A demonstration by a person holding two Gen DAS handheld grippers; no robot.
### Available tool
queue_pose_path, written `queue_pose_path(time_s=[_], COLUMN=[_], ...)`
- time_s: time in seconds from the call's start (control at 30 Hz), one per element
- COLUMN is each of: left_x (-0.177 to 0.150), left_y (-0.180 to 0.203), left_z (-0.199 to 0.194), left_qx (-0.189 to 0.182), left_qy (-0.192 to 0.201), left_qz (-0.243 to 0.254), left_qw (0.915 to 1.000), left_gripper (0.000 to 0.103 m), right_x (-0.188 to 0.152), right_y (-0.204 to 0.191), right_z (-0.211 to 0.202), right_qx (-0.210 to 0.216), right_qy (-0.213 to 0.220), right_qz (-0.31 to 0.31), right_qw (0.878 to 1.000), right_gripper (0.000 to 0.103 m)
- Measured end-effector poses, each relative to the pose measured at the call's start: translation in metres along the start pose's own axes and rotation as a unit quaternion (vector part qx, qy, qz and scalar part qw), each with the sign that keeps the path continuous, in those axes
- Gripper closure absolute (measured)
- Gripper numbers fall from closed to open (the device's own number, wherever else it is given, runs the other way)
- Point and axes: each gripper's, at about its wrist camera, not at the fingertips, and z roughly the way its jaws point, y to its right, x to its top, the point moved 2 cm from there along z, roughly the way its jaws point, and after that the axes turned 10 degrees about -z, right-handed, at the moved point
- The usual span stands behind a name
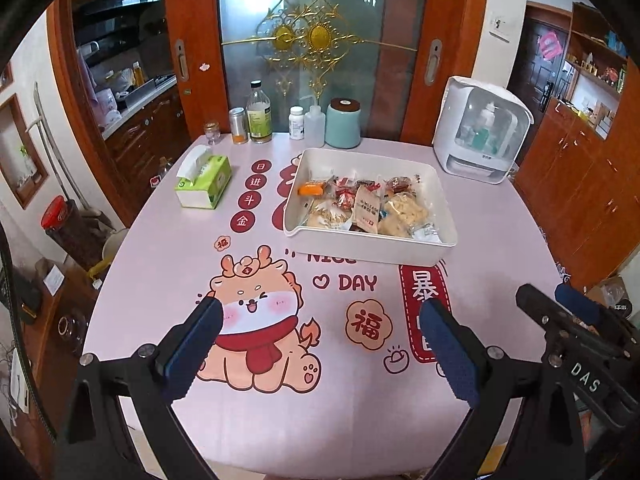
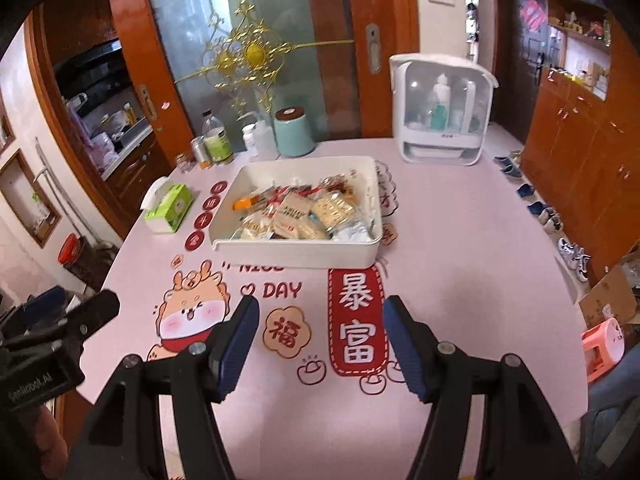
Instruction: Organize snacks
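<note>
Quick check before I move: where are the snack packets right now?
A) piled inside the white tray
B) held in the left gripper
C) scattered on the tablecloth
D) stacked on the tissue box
A: the wrapped snack packets all lie inside the white tray; both the left gripper and the right gripper are open and empty.

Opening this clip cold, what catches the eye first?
A white tray heaped with wrapped snacks sits mid-table on a pink cloth printed with a cartoon dragon. Both tongs, left and right, hang open and empty near the table's front edge. A green tissue box lies left of the tray.
</note>
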Motion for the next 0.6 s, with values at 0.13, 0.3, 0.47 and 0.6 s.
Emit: queue_pose_path(time_s=[0.13,0.3,0.47,0.6], left_x=[-0.002,-0.005,-0.01,-0.011], left_y=[0.005,0.008,0.012,0.012], left_z=[0.0,0.001,-0.001,0.0], left_qx=[0.005,0.016,0.012,0.013], left_qy=[0.002,0.002,0.001,0.0], left_qz=[0.007,0.014,0.024,0.021], left_qw=[1.0,0.9998,0.9996,0.9997], left_gripper=[0.005,0.005,0.005,0.005], right_x=[-0.001,-0.002,-0.004,-0.005], right_y=[0.001,-0.006,-0.013,-0.015], right_z=[-0.002,-0.003,-0.001,0.0], right_qx=[-0.005,0.003,0.014,0.017], right_qy=[0.0,-0.002,-0.007,-0.009], right_qz=[0.0,-0.011,-0.025,-0.028], right_qw=[1.0,1.0,1.0,0.999], right_gripper=[0.038,0.038,0.038,0.038])
